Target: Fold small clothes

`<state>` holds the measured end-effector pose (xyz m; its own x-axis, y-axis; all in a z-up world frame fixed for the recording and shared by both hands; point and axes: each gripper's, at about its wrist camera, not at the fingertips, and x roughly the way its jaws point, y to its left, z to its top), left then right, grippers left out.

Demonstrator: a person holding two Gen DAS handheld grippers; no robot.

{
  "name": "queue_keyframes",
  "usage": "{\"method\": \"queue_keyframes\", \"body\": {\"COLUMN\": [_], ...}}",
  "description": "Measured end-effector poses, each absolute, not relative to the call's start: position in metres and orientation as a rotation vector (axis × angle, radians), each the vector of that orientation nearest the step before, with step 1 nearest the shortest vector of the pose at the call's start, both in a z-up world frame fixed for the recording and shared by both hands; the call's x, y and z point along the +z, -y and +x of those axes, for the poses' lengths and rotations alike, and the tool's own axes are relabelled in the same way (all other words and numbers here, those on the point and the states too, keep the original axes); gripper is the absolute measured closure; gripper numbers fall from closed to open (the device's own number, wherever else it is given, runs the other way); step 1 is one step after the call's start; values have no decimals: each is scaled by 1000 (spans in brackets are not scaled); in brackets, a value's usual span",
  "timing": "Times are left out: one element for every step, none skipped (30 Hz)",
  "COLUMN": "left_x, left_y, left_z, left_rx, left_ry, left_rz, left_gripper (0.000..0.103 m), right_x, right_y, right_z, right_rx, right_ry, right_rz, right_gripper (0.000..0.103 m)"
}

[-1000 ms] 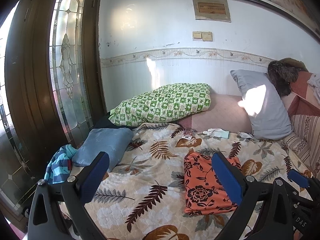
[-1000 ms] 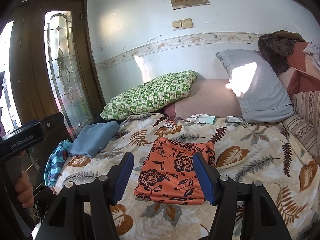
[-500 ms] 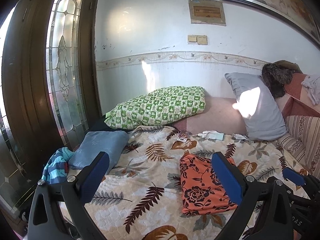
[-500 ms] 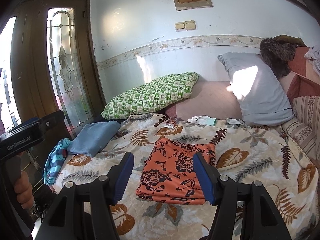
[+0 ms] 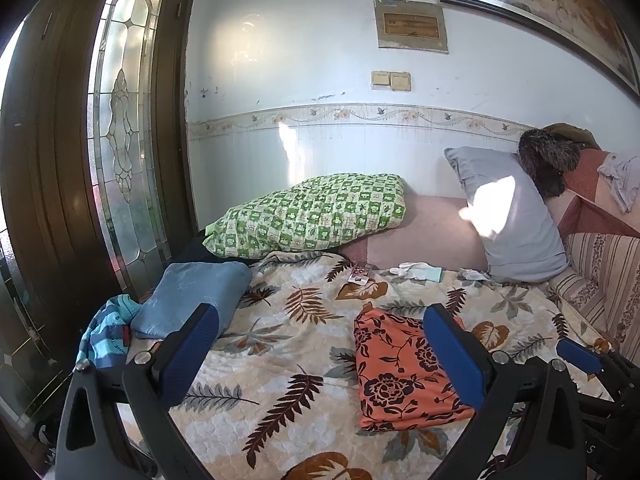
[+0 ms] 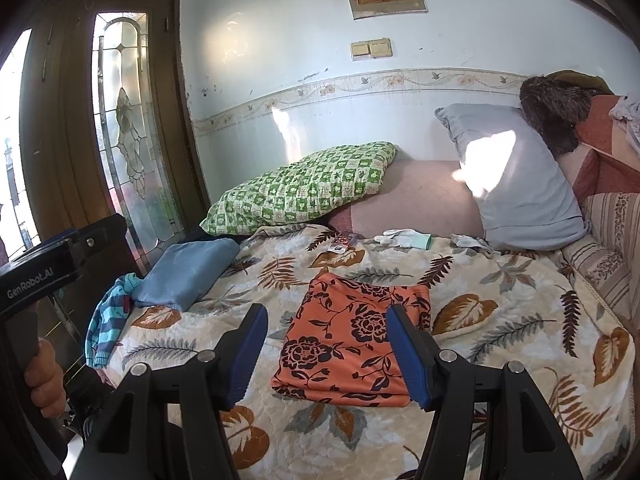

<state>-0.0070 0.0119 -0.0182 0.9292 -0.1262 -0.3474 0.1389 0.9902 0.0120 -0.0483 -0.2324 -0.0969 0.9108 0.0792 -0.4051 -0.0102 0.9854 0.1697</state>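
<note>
On the leaf-print blanket [image 6: 500, 320] covering the bed, a folded orange floral garment [image 6: 352, 340] lies flat near the middle, nothing touching it. The right gripper [image 6: 326, 350] hovers above its near edge, fingers [image 6: 408, 360] spread wide and empty. The left gripper [image 5: 320, 360] hangs over the blanket with the garment at its 3 o'clock, fingers [image 5: 188, 356] wide apart, holding nothing. A folded blue cloth [image 6: 188, 276] sits at the garment's 10 o'clock, with a striped teal garment [image 6: 108, 320] touching its left edge. A green checked pillow [image 6: 304, 188] rests at 12 o'clock, a grey pillow [image 6: 520, 196] at 2 o'clock.
</note>
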Motion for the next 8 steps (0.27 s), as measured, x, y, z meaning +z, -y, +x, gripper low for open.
{"method": "queue_keyframes", "body": {"left_x": [-19, -19, -20, -21, -22, -23, -24, -26], "left_y": [-12, -12, -13, -13, -12, -12, -12, -12], "left_z": [-6, -5, -4, -3, -2, 0, 3, 9], "left_rx": [-139, -145, -148, -148, -149, -155, -158, -162], "left_ry": [-355, -357, -356, -354, -350, -347, -348, -357], "left_rz": [34, 29, 25, 23, 22, 23, 24, 24], "left_gripper": [1, 1, 1, 1, 1, 1, 1, 1], "right_x": [-98, -99, -100, -101, -102, -103, -105, -107], "right_y": [231, 231, 232, 231, 231, 231, 232, 233], "right_z": [-47, -46, -45, -44, -43, -41, -39, -36], "right_rx": [49, 51, 53, 55, 59, 67, 74, 73], "right_ry": [-425, -428, -432, -434, -436, -441, -447, -451], "right_rz": [165, 163, 162, 163, 166, 173, 179, 176], "right_gripper": [38, 38, 38, 38, 38, 38, 38, 38]}}
